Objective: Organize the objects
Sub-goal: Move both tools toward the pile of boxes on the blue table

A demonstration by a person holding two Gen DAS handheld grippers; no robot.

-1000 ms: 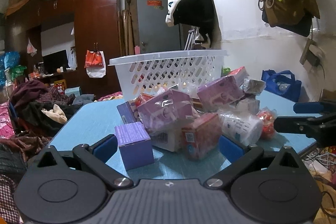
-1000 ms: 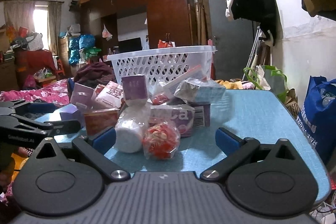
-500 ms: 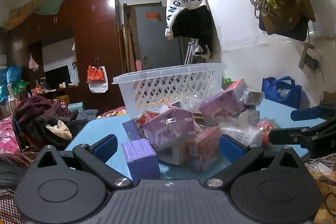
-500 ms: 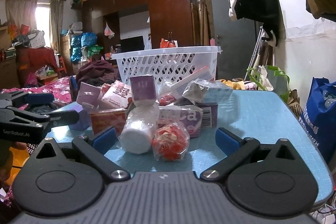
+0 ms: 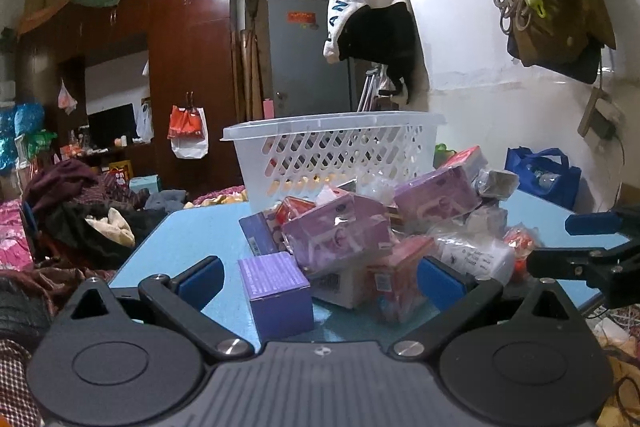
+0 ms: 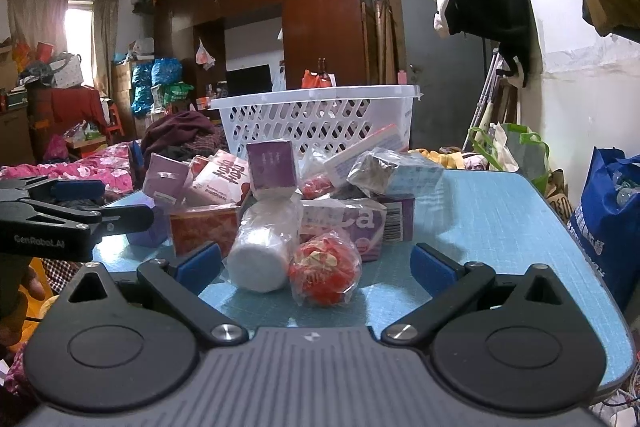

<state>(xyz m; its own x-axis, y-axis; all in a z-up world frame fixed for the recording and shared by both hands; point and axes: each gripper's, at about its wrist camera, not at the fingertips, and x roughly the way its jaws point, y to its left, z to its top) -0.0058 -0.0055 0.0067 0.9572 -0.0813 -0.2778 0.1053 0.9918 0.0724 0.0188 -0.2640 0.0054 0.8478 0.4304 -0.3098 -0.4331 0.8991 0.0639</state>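
Note:
A pile of boxes and wrapped packets lies on a blue table point(image 5: 188, 239) in front of a white plastic basket point(image 5: 332, 151). My left gripper point(image 5: 320, 277) is open and empty; a purple box point(image 5: 276, 291) and a red box point(image 5: 396, 275) sit between its fingers' line at the pile's near edge. My right gripper point(image 6: 316, 265) is open and empty, with a white roll point(image 6: 262, 251) and a red wrapped packet point(image 6: 324, 267) just ahead. The basket point(image 6: 316, 119) stands behind the pile. Each gripper shows at the edge of the other's view.
A blue bag point(image 6: 612, 219) stands beside the table's right side. Piled clothes point(image 5: 80, 203) and a bed lie to the left. A dark wardrobe point(image 5: 188, 67) and a grey door point(image 5: 304, 59) stand behind. A white garment point(image 5: 372, 15) hangs on the wall.
Both views have tilted up and down slightly. The pile and the basket have not moved. Both grippers stay open.

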